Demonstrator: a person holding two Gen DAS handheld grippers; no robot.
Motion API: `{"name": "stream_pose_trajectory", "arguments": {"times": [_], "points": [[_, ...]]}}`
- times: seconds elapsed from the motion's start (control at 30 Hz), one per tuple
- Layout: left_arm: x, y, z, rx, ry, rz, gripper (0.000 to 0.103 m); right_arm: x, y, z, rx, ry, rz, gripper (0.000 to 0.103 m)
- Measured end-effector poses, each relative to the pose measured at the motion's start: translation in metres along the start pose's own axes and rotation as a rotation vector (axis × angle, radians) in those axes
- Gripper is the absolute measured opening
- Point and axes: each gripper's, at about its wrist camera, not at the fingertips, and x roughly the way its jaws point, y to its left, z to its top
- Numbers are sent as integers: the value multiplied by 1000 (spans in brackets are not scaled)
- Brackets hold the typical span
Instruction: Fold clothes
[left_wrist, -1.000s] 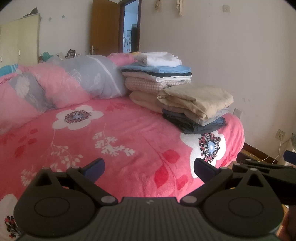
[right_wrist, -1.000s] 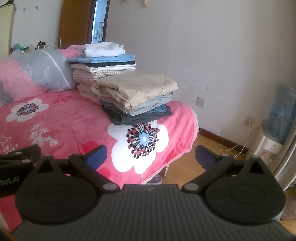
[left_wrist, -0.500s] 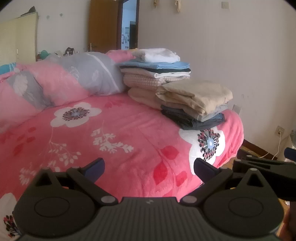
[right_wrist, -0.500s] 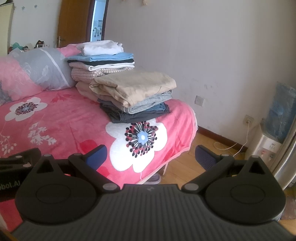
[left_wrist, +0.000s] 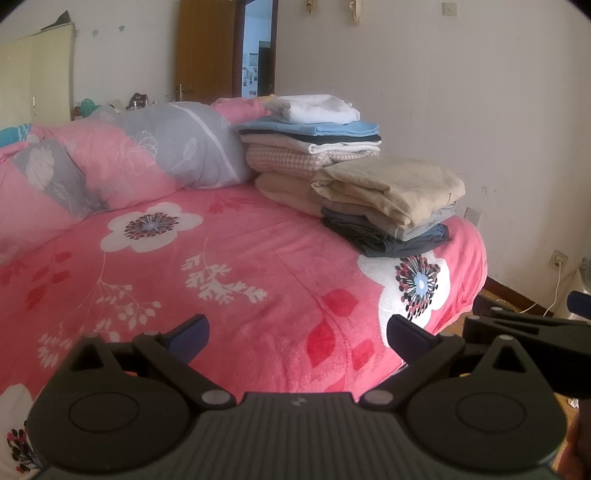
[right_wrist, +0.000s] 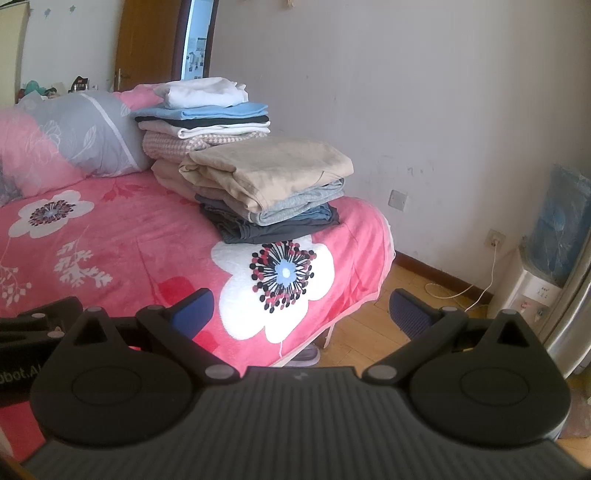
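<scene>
Left wrist view showed both grippers, left gripper (left_wrist: 297, 332) and right gripper (right_wrist: 301, 308), spread empty; folded beige garment (left_wrist: 391, 188) lay ahead-right, nearer the right.

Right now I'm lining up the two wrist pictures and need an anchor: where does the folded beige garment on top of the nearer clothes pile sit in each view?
Left wrist: the folded beige garment lies right of centre, in the upper half, topping the nearer pile.
Right wrist: the same garment lies left of centre, upper half.
Shared landmark: the white printed flower with a blue centre on the pink blanket, just below that pile.
</scene>
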Motion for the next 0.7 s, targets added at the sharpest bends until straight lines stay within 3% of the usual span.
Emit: {"name": "stream_pose_trajectory", "arguments": {"times": [0.7], "points": [[3, 6, -1, -7, 5, 2, 103, 0, 6, 0, -16, 9, -1, 102]]}}
